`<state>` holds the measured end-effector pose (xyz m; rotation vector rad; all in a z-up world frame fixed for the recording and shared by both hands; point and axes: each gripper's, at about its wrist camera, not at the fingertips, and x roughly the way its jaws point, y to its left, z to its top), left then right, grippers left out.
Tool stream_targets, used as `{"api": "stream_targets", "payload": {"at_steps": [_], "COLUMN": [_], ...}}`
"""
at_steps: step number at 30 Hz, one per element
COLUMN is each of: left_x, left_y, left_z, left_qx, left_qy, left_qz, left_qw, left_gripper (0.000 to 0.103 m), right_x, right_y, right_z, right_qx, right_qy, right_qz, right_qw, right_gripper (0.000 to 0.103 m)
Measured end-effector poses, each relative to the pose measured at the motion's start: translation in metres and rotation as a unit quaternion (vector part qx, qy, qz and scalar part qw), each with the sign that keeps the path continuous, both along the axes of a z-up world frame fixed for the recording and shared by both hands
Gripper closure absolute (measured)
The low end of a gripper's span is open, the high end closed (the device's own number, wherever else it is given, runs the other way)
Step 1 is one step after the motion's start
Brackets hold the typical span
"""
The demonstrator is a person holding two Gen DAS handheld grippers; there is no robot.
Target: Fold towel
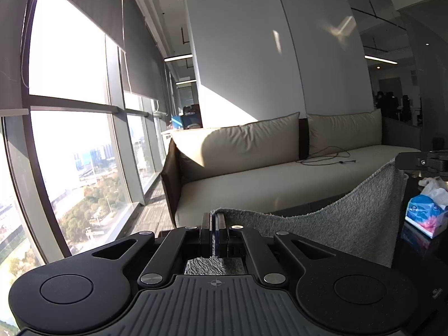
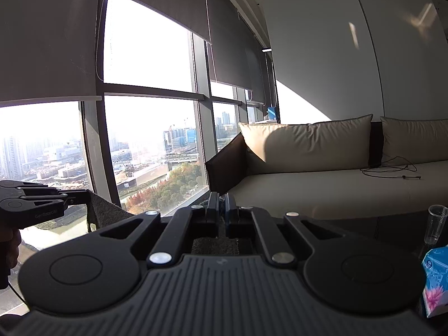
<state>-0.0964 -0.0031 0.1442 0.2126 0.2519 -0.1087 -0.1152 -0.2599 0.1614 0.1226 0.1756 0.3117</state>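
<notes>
Hanging between both grippers, the towel (image 1: 330, 232) sags in a soft curve above the dark table (image 1: 420, 254); judged limp and light, best held at corners. Left gripper (image 1: 214, 221) is clamped on one corner, pointing nearly level toward the sofa (image 1: 252, 184). Right gripper (image 2: 221, 204) pinches the opposite corner, equally level.

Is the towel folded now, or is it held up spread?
Spread: the towel hangs in one sagging layer between the shut left gripper and right gripper.
</notes>
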Motion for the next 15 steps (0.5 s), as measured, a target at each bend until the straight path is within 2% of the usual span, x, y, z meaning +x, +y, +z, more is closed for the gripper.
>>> {"api": "stream_targets", "payload": {"at_steps": [8, 15], "left_x": [0.046, 0.092], "left_y": [-0.007, -0.007], "left_z": [-0.027, -0.060], "left_qx": [0.009, 0.023], "left_qy": [0.012, 0.031], "left_qz": [0.010, 0.024], "left_qw": [0.9998, 0.9990], "left_gripper": [0.101, 0.101], "right_x": [0.057, 0.108], "right_y": [0.003, 0.012], "right_z": [-0.041, -0.073], "right_qx": [-0.012, -0.033], "right_qy": [0.047, 0.068], "right_qz": [-0.026, -0.043], "right_qw": [0.998, 0.996], "right_gripper": [0.099, 0.099]}}
